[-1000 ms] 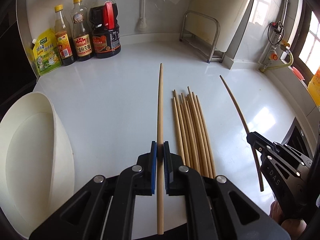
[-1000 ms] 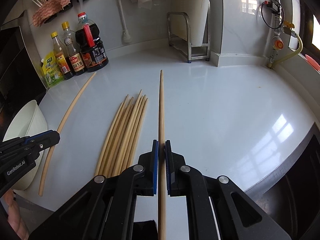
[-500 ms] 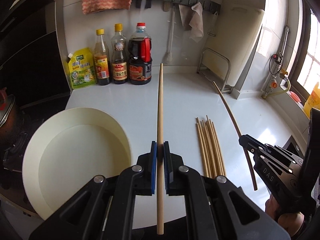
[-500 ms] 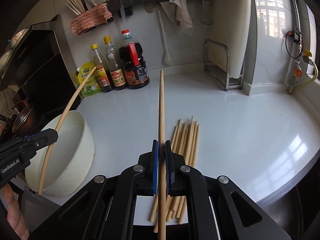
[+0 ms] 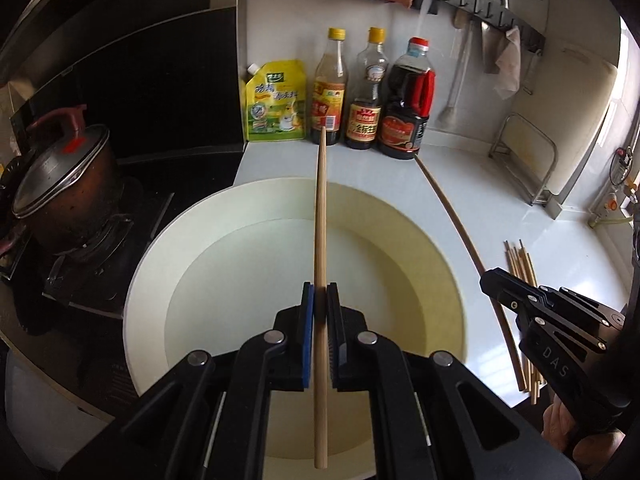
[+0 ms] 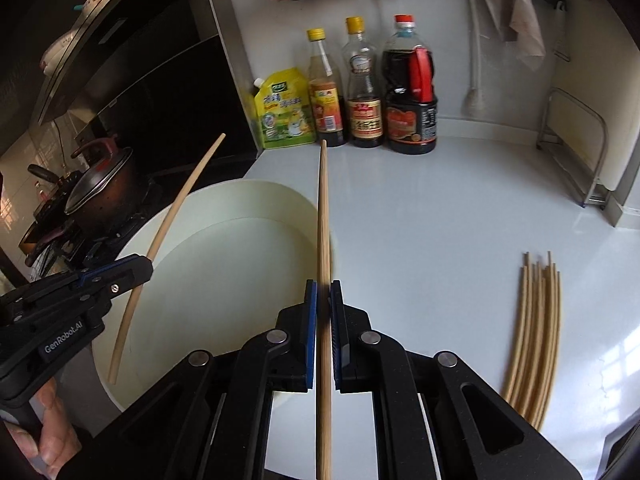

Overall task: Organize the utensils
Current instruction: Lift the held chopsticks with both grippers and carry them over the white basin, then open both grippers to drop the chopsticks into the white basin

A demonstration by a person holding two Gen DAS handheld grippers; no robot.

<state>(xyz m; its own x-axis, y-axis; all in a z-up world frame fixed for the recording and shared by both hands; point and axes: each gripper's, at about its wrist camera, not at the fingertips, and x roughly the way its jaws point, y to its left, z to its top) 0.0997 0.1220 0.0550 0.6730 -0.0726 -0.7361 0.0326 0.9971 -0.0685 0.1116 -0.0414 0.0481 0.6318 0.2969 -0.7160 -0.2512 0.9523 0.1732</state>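
Left gripper point(image 5: 320, 300): clamped on one chopstick point(image 5: 320, 240), blue pads pressed against both sides of the shaft. The stick runs straight ahead along the fingers.

Right gripper point(image 6: 323, 300): clamped on a second chopstick point(image 6: 323, 220) in the same manner, stick pointing forward toward the sauce bottles point(image 6: 362, 88).

Change over the last second: both grippers have carried their sticks sideways across the white counter point(image 6: 460, 220), away from the chopstick bundle point(image 6: 536, 328) and toward the white basin point(image 5: 452, 280). A second ago the basin sat at the far left edge of the left view; it now fills the centre.

Left stick position: above the basin interior, tip reaching past the far rim toward the bottles.

Right stick position: over the basin's right rim point(image 6: 304, 208). Whether its near end has cleared the rim cannot be confirmed; the stick is motion-blurred there.

Remaining stock: the bundle lies flat on the counter, well apart from the basin, untouched.

Task meaning: the transport stage appears nearly complete for the left stick. Release into the basin is the probable next step. The right stick likely needs further travel toward the basin centre first.

Adjacent hazard: lidded pot point(image 5: 60, 184) on the stove, just beside the basin.
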